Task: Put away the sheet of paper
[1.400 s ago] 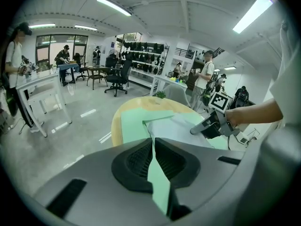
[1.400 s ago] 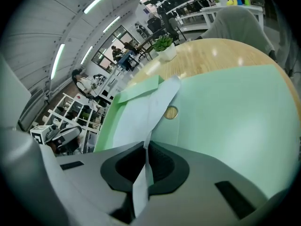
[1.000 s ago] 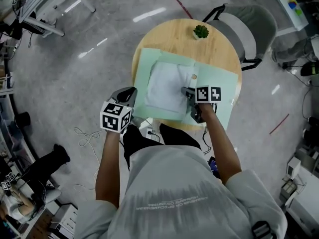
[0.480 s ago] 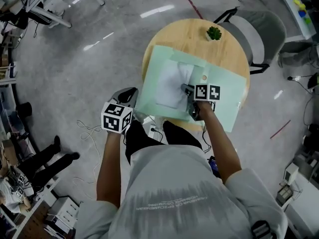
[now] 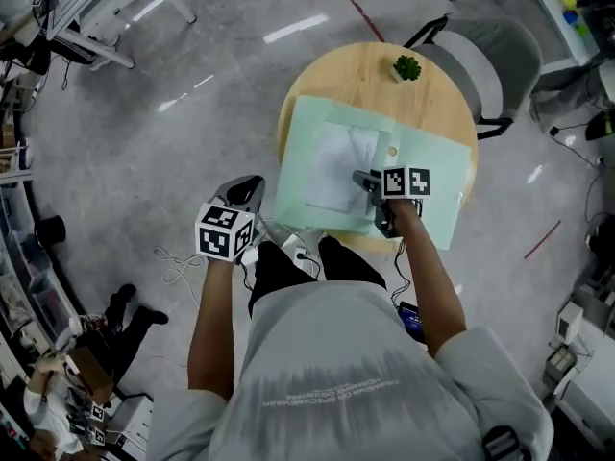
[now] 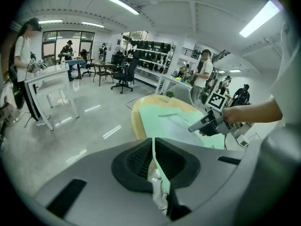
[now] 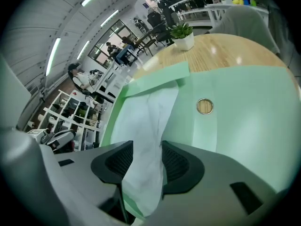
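The head view looks steeply down from above onto the round table (image 5: 365, 75). The left gripper view sits low off its near left edge, facing right across the green folder (image 5: 432, 161). The right gripper view skims close over that folder toward the far potted plant (image 5: 406, 66), which all three views share.

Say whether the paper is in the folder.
Partly: the paper tucks under the folder flap; the rest lies bare between the right gripper's opening jaws.

Nothing readable in view right now.
The print across the shirt (image 5: 332, 389) is too small to make out, and the marker cubes (image 5: 225, 231) carry only black-and-white square patterns.
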`<action>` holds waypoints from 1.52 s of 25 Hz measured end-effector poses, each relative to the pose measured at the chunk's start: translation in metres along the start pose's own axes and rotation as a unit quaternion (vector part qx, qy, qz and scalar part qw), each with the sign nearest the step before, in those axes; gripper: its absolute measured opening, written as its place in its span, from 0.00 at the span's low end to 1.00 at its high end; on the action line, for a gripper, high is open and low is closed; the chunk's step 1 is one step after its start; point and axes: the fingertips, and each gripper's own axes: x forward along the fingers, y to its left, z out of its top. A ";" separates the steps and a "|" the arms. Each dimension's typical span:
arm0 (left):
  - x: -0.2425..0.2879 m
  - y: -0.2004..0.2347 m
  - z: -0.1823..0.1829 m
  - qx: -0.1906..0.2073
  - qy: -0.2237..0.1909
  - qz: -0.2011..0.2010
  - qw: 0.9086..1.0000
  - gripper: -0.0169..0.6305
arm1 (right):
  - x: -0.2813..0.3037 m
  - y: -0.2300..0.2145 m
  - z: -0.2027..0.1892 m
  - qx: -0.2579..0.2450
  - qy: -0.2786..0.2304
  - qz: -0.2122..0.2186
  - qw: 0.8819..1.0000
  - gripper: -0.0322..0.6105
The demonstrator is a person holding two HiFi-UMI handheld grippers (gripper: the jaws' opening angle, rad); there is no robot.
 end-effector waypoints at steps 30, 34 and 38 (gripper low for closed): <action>-0.135 -0.092 0.332 0.294 -0.297 -0.086 0.905 0.08 | -0.375 0.200 0.106 -0.297 -0.459 -0.205 0.812 0.10; -0.166 -0.107 0.341 0.308 -0.327 -0.087 0.889 0.08 | -0.396 0.229 0.100 -0.321 -0.480 -0.207 0.790 0.10; -0.184 -0.132 0.338 0.318 -0.336 -0.107 0.880 0.08 | -0.408 0.244 0.088 -0.339 -0.484 -0.213 0.778 0.10</action>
